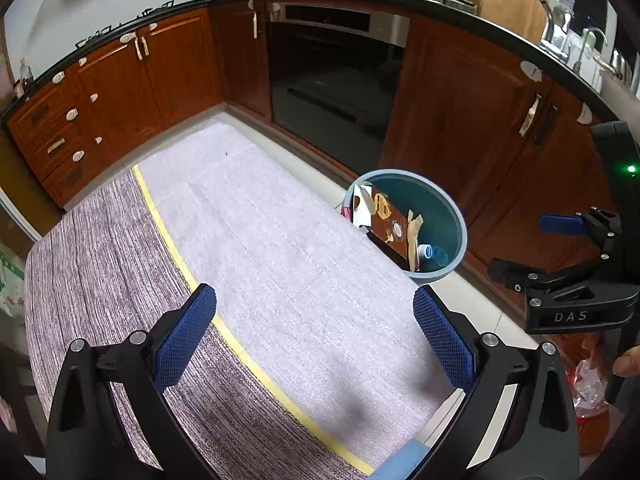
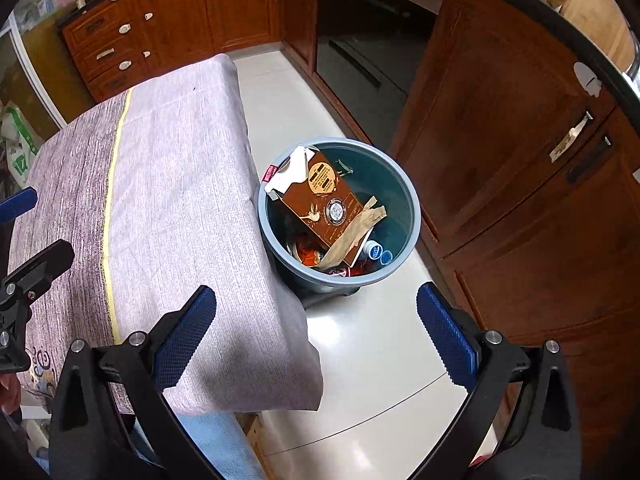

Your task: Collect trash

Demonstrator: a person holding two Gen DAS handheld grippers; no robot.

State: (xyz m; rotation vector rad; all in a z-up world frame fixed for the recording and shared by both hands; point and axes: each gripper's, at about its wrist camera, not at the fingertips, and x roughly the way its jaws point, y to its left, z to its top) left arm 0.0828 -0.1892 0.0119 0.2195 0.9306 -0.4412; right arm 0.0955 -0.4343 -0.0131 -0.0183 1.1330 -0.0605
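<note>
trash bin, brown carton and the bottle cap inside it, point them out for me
trash bin (image 2: 416, 216): right wrist view, on its right rim.
brown carton (image 2: 320, 196): right wrist view, middle of its printed brown face.
bottle cap (image 2: 374, 250): right wrist view, on the blue-and-white cap low in the bin.

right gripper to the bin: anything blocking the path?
Nothing visible does. The right gripper is open and empty above the floor by the table corner; the bin sits beyond on bare tile, its top open.
</note>
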